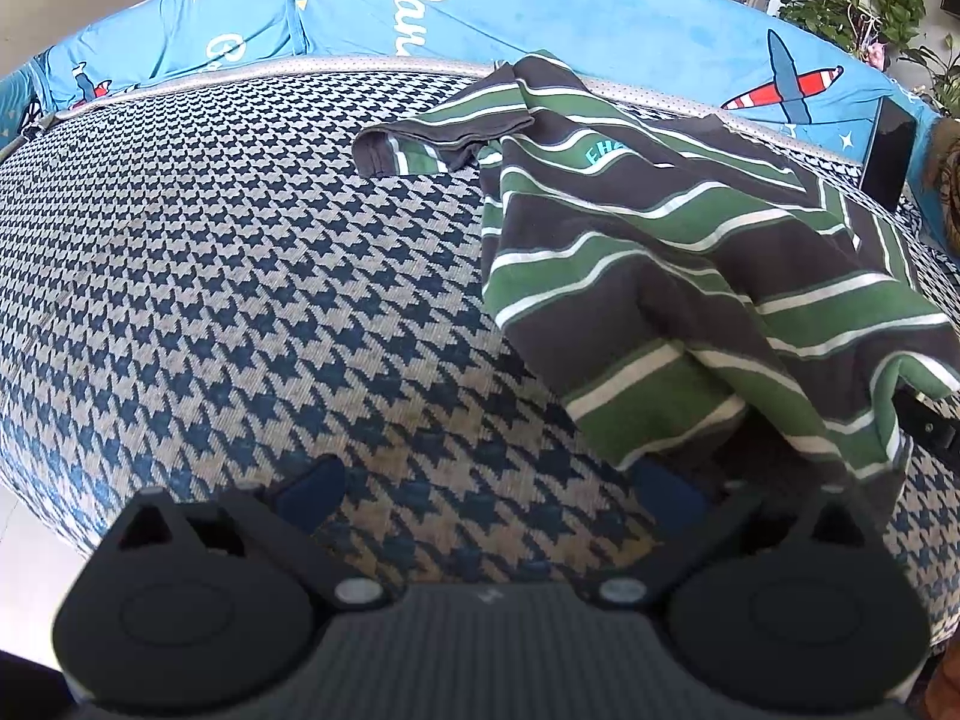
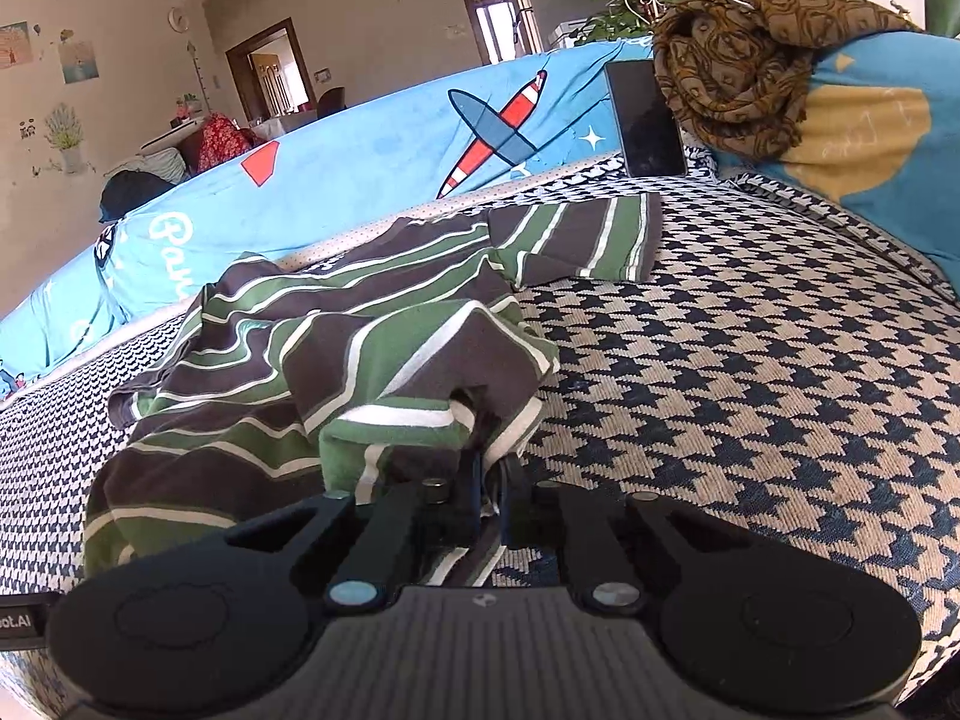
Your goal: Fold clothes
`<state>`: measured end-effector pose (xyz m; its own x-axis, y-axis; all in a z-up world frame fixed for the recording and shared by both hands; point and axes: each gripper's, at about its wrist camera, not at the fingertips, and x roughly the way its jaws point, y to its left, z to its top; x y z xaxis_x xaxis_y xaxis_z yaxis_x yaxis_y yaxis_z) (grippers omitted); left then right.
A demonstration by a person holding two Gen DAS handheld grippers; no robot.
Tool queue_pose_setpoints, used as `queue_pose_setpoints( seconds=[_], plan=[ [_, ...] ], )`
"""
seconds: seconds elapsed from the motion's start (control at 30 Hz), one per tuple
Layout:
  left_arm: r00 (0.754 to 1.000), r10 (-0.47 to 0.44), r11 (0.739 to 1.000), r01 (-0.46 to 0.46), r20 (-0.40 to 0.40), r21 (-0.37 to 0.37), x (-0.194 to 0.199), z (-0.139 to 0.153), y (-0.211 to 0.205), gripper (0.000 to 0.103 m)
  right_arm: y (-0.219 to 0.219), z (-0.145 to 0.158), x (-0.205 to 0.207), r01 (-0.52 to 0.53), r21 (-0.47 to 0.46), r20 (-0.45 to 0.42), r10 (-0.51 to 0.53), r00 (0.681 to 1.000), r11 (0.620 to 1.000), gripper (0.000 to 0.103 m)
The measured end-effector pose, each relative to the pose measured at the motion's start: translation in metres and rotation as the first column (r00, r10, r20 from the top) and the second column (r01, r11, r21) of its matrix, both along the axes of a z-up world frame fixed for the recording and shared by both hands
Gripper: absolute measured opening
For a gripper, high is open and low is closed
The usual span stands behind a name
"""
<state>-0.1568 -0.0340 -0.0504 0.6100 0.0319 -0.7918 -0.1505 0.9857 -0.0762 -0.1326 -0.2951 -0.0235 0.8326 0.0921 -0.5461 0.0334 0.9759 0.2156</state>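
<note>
A dark grey shirt with green and white stripes [image 1: 660, 252] lies crumpled on the houndstooth sofa seat [image 1: 240, 276], one sleeve spread toward the backrest. In the right wrist view my right gripper [image 2: 489, 471] is shut on a bunched bottom edge of the shirt [image 2: 372, 360], holding it slightly off the seat. Its black body [image 1: 927, 423] shows under the raised hem at the right edge of the left wrist view. My left gripper [image 1: 489, 489] stands open over bare seat, nothing between its blue pads [image 1: 312, 486]; the hanging hem reaches just above its right pad.
A blue cartoon-print backrest [image 1: 480, 6] runs behind the seat. A black phone [image 2: 651, 120] leans against it, beside a brown patterned scarf [image 2: 738, 78] on a blue cushion [image 2: 870, 144]. Bare seat [image 2: 750, 390] lies to the right of the shirt.
</note>
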Motion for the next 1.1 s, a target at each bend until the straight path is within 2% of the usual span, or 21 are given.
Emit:
queue_pose_setpoints(
  seconds=[0.13,0.37,0.43,0.53,0.67,0.77,0.87,1.0,1.1],
  plan=[
    [1.0,0.008,1.0,-0.008,0.001,0.003,-0.001,0.001,0.001,0.103,0.001,0.014,-0.015,0.022,-0.023,0.044,-0.021,0.999,0.999,0.005],
    [1.0,0.016,1.0,-0.016,0.01,0.009,-0.006,0.006,0.004,0.103,-0.006,0.039,-0.065,0.109,-0.125,0.112,-0.095,0.989,0.986,0.005],
    [1.0,0.02,1.0,-0.02,0.009,0.01,-0.008,0.006,0.006,0.103,-0.009,0.036,-0.077,0.126,-0.147,0.101,-0.112,0.989,0.981,0.005],
    [1.0,0.026,0.999,-0.026,0.007,0.021,-0.012,0.006,0.007,0.103,-0.013,0.024,-0.079,0.129,-0.157,0.015,-0.128,0.992,0.979,0.005],
    [0.999,0.049,0.998,-0.049,0.005,0.034,-0.016,0.006,0.013,0.103,-0.012,0.014,-0.082,0.152,-0.208,-0.033,-0.162,0.986,0.966,0.005],
    [0.998,0.069,0.997,-0.069,0.005,0.029,-0.019,0.007,0.022,0.103,-0.014,0.016,-0.088,0.192,-0.219,-0.017,-0.201,0.98,0.957,0.006],
    [0.996,0.086,0.996,-0.086,0.003,0.027,-0.02,0.009,0.028,0.103,-0.015,0.023,-0.095,0.21,-0.193,0.026,-0.209,0.978,0.958,0.007],
    [0.995,0.101,0.994,-0.102,0.021,0.043,-0.022,0.013,0.034,0.103,-0.002,0.031,-0.102,0.118,-0.2,0.083,-0.103,0.991,0.973,0.007],
    [0.993,0.115,0.99,-0.118,0.039,0.073,-0.024,0.015,0.036,0.103,0.018,0.034,-0.105,-0.026,-0.213,0.101,0.048,0.994,0.977,0.007]
  ],
)
